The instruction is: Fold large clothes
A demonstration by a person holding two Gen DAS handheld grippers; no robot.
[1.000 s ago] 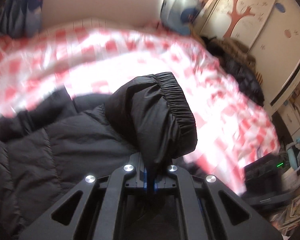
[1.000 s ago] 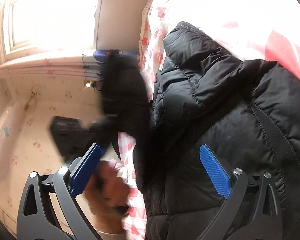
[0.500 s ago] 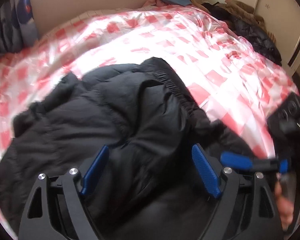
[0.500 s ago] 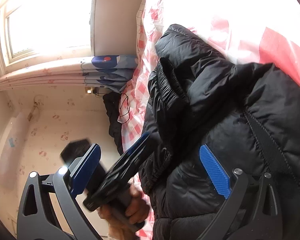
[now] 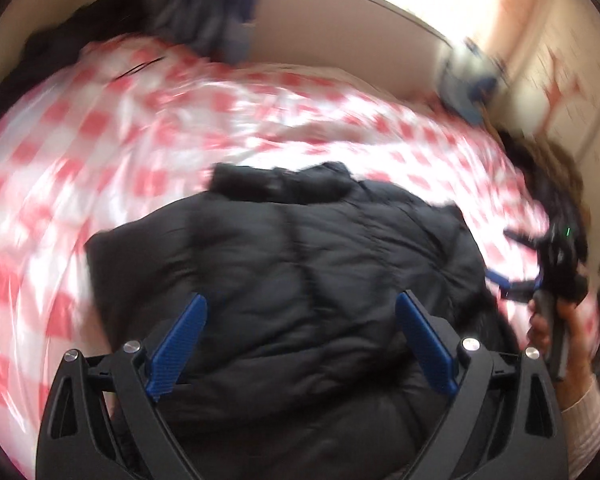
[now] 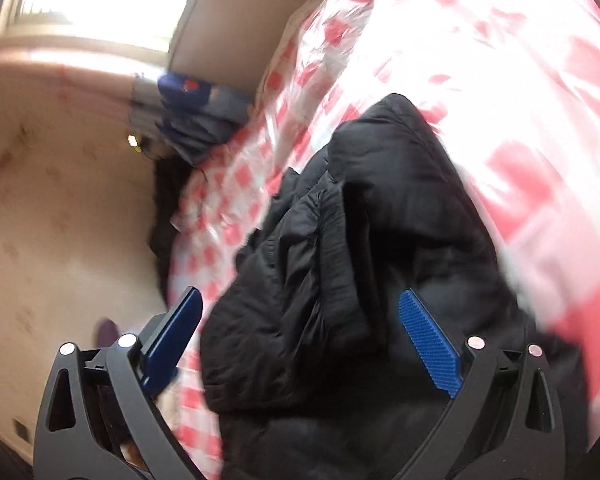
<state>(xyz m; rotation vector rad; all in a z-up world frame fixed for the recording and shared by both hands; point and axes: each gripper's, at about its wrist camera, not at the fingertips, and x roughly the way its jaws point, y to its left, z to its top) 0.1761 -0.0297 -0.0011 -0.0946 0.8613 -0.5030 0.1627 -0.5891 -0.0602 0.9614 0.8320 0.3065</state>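
A black puffer jacket (image 5: 300,272) lies bunched on the red-and-white checked bed cover (image 5: 140,132). My left gripper (image 5: 300,336) is open and empty, hovering over the jacket's near part. My right gripper (image 6: 300,328) is open and empty above the jacket (image 6: 340,260) near the bed's edge. It also shows in the left wrist view (image 5: 512,284), held in a hand at the jacket's right side. Both views are blurred by motion.
Blue-patterned bedding (image 5: 212,20) lies at the head of the bed by the wall. Dark clothes (image 5: 552,184) are piled at the bed's right side by a wardrobe (image 5: 572,72). The floor (image 6: 60,240) lies left of the bed.
My left gripper has let go of the jacket's elastic-edged part and opened, then pulled back. The jacket now lies flatter. My right gripper stays open and has shifted over the jacket.
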